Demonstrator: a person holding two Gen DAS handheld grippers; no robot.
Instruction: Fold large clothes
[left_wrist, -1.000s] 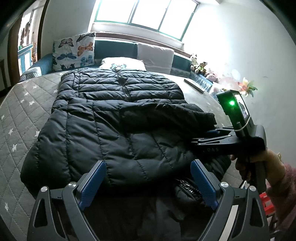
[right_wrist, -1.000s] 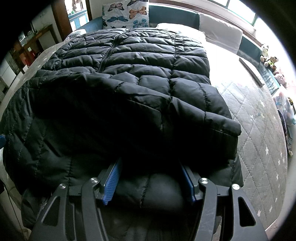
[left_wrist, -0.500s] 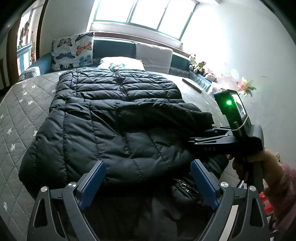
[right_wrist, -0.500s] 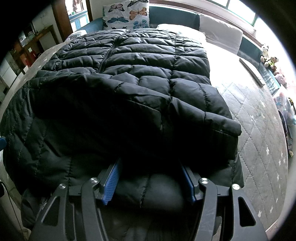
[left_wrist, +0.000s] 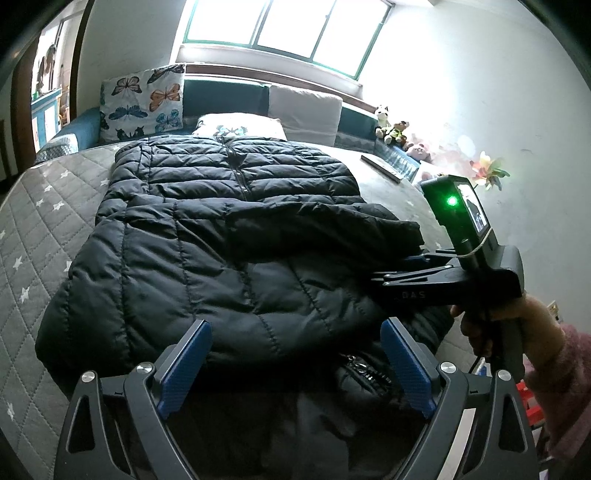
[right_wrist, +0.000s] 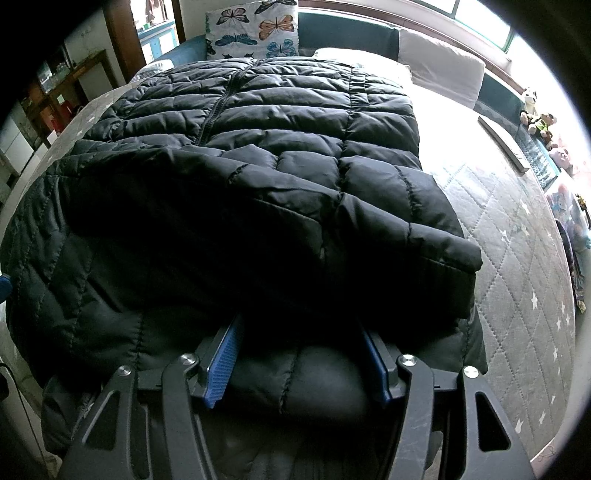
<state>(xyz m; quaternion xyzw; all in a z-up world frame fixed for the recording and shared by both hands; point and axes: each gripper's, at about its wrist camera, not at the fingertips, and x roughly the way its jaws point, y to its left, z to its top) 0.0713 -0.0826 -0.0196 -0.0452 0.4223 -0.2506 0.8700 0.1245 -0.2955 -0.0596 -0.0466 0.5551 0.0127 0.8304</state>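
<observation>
A large black quilted puffer jacket (left_wrist: 229, 236) lies on the bed, its near part folded back over the body, a sleeve laid across. It fills the right wrist view (right_wrist: 258, 166). My left gripper (left_wrist: 295, 354) is open and empty, held just above the jacket's near edge. My right gripper (right_wrist: 303, 354) has its jaws wide apart with a bulge of the jacket's near edge between them; its fingertips are hidden under the fabric. It shows from the side in the left wrist view (left_wrist: 417, 269), pushed in under the folded sleeve.
The bed has a grey quilted star-pattern cover (left_wrist: 33, 206). Pillows (left_wrist: 303, 110) and a butterfly cushion (left_wrist: 144, 99) lie at the headboard. Soft toys (left_wrist: 391, 129) sit at the right. A flat dark object (left_wrist: 382, 168) lies near the bed's right edge.
The left gripper has drawn back and up slightly, so the jacket looks a little farther off. The right gripper stays in place at the jacket's near edge.
</observation>
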